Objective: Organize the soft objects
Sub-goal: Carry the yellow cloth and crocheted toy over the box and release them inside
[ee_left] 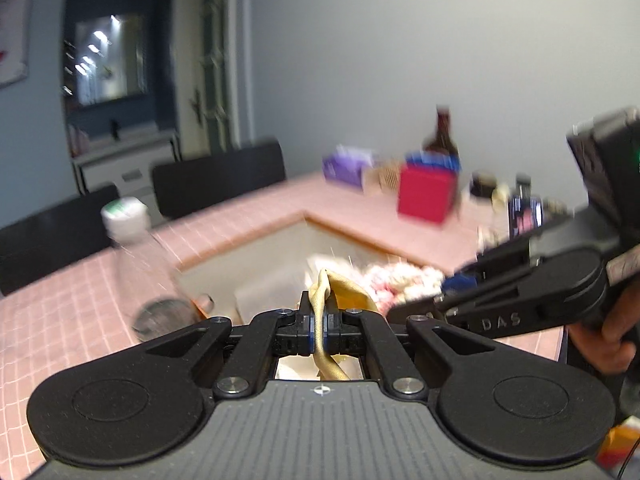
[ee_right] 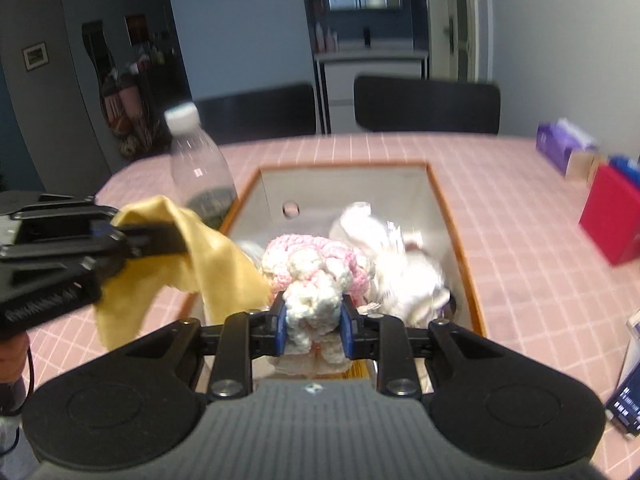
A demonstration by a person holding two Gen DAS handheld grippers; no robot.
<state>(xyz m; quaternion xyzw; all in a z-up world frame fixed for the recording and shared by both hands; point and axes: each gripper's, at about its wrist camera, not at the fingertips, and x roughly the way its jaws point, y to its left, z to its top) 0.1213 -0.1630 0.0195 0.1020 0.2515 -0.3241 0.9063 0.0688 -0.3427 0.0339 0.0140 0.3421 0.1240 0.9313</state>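
My left gripper [ee_left: 319, 322] is shut on a thin yellow cloth [ee_left: 326, 292]; in the right wrist view the same cloth [ee_right: 200, 256] hangs from that gripper [ee_right: 180, 236] over the box's left rim. My right gripper [ee_right: 314, 322] is shut on a pink and white crocheted soft toy [ee_right: 316, 272] and holds it above the near end of a wood-rimmed open box [ee_right: 440, 196]. The toy [ee_left: 400, 280] and right gripper [ee_left: 416, 308] also show in the left wrist view. White soft items [ee_right: 384, 248] lie inside the box.
A clear plastic bottle [ee_right: 200, 168] with a white cap stands by the box's left rim. A red box [ee_right: 612, 220], a purple tissue pack [ee_right: 560, 144] and a brown bottle [ee_left: 442, 136] stand at the right of the pink checked tablecloth [ee_right: 520, 248]. Two black chairs [ee_right: 428, 104] are behind.
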